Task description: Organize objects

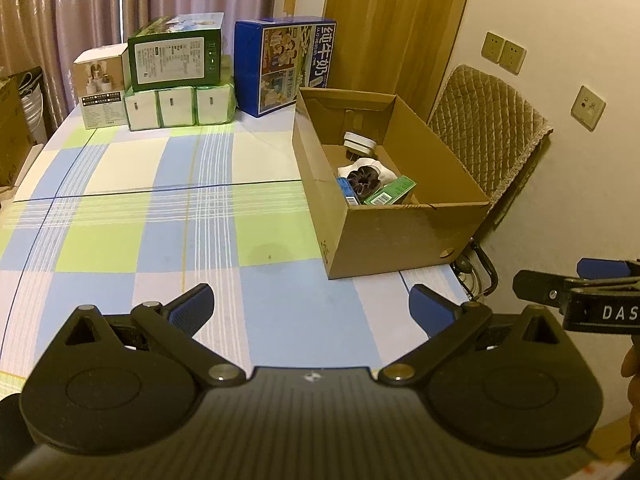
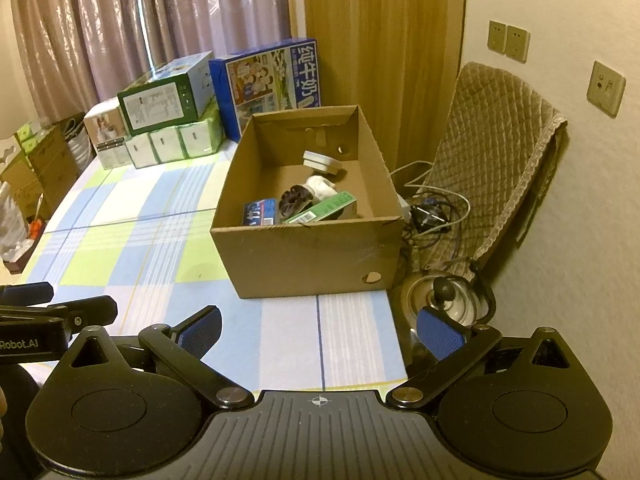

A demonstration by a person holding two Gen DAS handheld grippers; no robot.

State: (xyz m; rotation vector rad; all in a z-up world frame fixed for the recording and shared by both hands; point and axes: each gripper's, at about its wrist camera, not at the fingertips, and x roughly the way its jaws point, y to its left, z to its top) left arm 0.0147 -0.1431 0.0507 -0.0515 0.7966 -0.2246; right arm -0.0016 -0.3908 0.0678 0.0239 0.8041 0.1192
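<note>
Right wrist view is showing the cardboard box (image 2: pixel 308 256) lying ahead, probably nearer the right gripper (image 2: pixel 320 330) than the left gripper (image 1: pixel 312 308), both spread wide and empty.

Warm, yellowish light fills a room with cream walls (image 2: pixel 540 8), where pinkish-brown curtains (image 1: pixel 60 12) hang behind the bench (image 1: pixel 120 208), which wears a cloth checked in blue, green and white. A wooden door (image 2: pixel 384 40) stands in the far corner, and beside it a chair draped in a quilted tan cover (image 2: pixel 492 140) leans against the wall. Beige wall sockets (image 1: pixel 503 53) sit above the chair, and tangled cables (image 2: pixel 436 208) and a steel kettle (image 2: pixel 444 300) lie below it.
</note>
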